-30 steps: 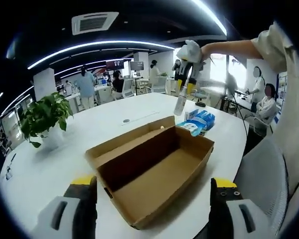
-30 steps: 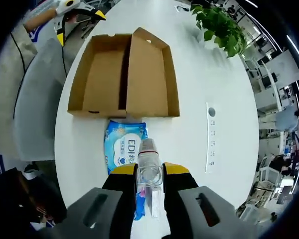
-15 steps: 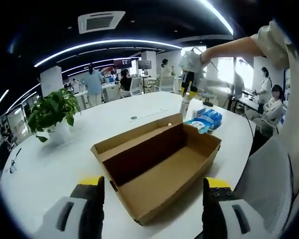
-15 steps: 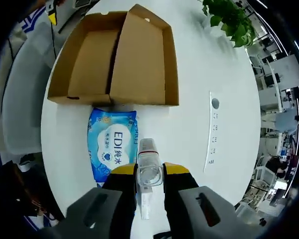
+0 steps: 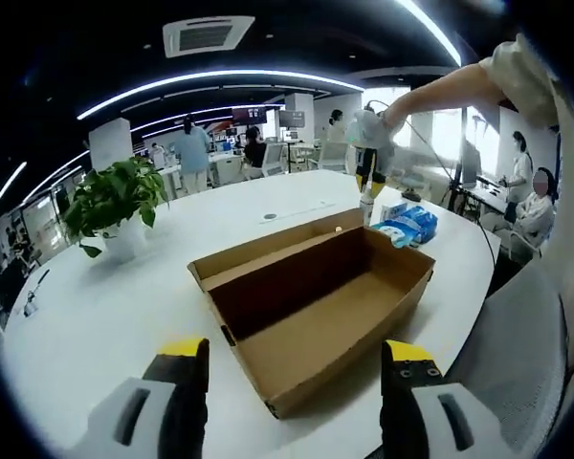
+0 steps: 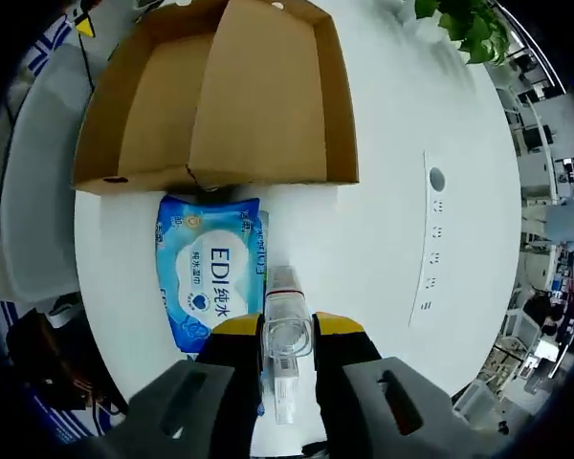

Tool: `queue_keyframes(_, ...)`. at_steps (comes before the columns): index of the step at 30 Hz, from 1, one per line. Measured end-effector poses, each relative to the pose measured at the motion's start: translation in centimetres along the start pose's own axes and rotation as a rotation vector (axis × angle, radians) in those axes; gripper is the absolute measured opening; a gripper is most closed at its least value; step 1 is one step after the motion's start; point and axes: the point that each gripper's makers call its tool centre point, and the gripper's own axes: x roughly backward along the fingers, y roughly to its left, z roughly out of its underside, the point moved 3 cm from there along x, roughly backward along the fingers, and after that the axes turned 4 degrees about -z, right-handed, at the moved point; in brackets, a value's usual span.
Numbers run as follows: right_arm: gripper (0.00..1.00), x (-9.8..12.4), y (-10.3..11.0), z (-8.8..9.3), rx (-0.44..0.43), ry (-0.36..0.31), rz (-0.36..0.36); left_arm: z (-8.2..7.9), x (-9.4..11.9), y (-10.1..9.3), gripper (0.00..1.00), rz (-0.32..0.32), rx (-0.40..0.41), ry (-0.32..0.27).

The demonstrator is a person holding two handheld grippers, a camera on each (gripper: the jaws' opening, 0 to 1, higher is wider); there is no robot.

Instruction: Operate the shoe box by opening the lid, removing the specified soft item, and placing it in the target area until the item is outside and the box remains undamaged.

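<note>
The open brown cardboard shoe box (image 5: 316,306) lies empty on the white table, straight ahead of my left gripper (image 5: 292,382), whose jaws stand wide open and hold nothing. Beyond the box a person's hand holds my right gripper (image 5: 368,158) above the table. In the right gripper view the box (image 6: 220,96) is seen from above, with a blue wet-wipes pack (image 6: 208,277) lying just outside its near wall. My right gripper (image 6: 287,327) is shut on a clear plastic bottle (image 6: 285,287), which hangs over the table beside the wipes pack (image 5: 407,222).
A potted plant (image 5: 110,206) stands at the table's left side. A socket strip (image 6: 430,239) is set into the tabletop to the right of the box. A grey chair (image 5: 517,335) sits at the table's edge. People work at desks far behind.
My right gripper has come down closer to the table with the bottle, beside the wipes pack. The left gripper has stayed open in front of the box.
</note>
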Motion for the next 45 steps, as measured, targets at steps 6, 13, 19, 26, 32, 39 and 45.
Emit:
queue_keyframes(6,0.17,-0.7,0.1,0.3,0.002,0.019,-0.016,0.2,-0.2,-0.1,0.73,-0.002,0.002,0.01)
queue_keyframes(13,0.18,-1.2,-0.1,0.4,-0.008,0.021,-0.021,0.4,-0.4,-0.2,0.71,0.0,-0.001,0.021)
queue_keyframes(19,0.19,-1.1,-0.5,0.2,-0.028,0.002,-0.012,0.5,-0.5,-0.1,0.68,-0.007,0.002,0.028)
queue_keyframes(26,0.18,-1.0,-0.7,0.4,-0.04,-0.005,0.0,0.5,-0.5,0.1,0.64,-0.02,0.008,0.033)
queue_keyframes(32,0.17,-1.0,-1.0,0.3,-0.052,-0.025,0.016,0.8,-0.5,0.1,0.63,-0.02,0.01,0.035)
queue_keyframes(39,0.17,-1.0,-0.4,0.2,-0.051,-0.024,-0.017,1.0,-0.6,0.2,0.62,-0.024,0.018,0.039)
queue_keyframes(45,0.18,-1.0,-0.6,0.3,-0.046,-0.018,0.0,1.2,-0.7,0.3,0.61,-0.025,0.018,0.043)
